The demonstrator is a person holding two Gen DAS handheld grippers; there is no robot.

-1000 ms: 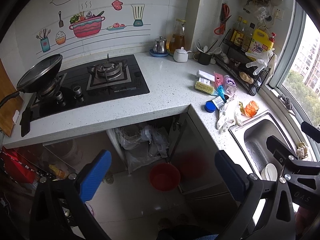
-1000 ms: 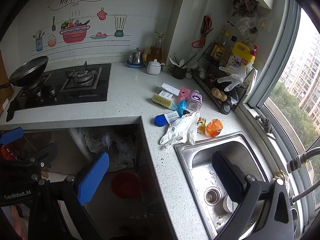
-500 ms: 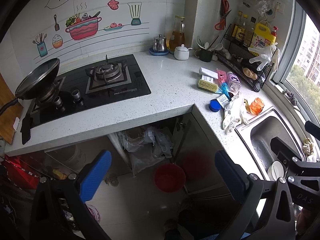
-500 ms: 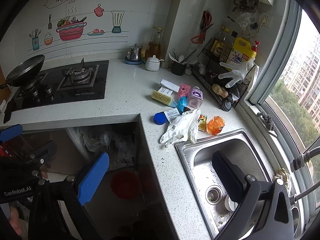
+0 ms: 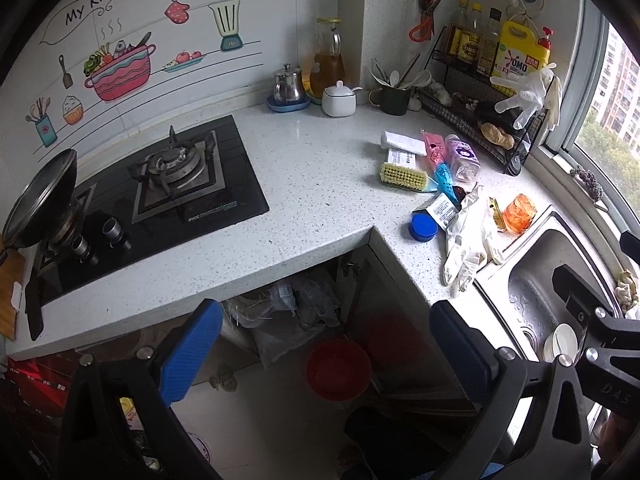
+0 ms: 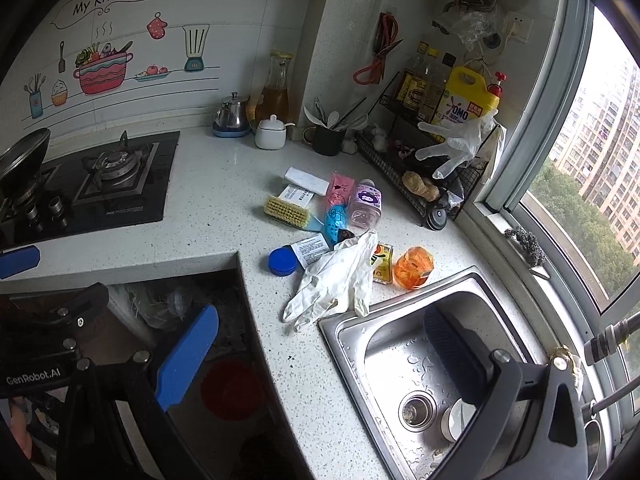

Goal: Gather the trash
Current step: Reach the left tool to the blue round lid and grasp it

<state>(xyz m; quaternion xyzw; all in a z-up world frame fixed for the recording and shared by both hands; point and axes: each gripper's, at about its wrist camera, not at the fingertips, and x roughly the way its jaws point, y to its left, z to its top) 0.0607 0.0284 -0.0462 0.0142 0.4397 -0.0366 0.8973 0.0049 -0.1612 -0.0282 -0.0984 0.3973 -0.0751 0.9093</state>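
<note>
A pile of trash lies on the white counter beside the sink: crumpled white gloves [image 6: 340, 276], a blue round lid [image 6: 282, 261], an orange plastic wrapper [image 6: 413, 267], a small yellow packet [image 6: 383, 266], a blue wrapper [image 6: 335, 219], a pink pouch [image 6: 341, 189], a clear bottle [image 6: 366, 204] and a scrubbing brush [image 6: 287, 210]. The gloves also show in the left wrist view [image 5: 468, 246]. My right gripper [image 6: 320, 354] is open and empty, held above the counter edge and sink, short of the gloves. My left gripper [image 5: 326, 346] is open and empty, over the floor gap below the counter corner.
A red bin [image 5: 338, 368] stands on the floor under the counter beside grey plastic bags [image 5: 296, 312]. The steel sink [image 6: 424, 360] holds a small white dish. A gas hob [image 5: 172, 180] and a pan [image 5: 38, 196] are at the left. A wire rack [image 6: 424, 176] stands by the window.
Both grippers have moved forward and slightly up toward the counter corner; the trash pile now sits nearer the middle of each view. Both stay open and empty.
</note>
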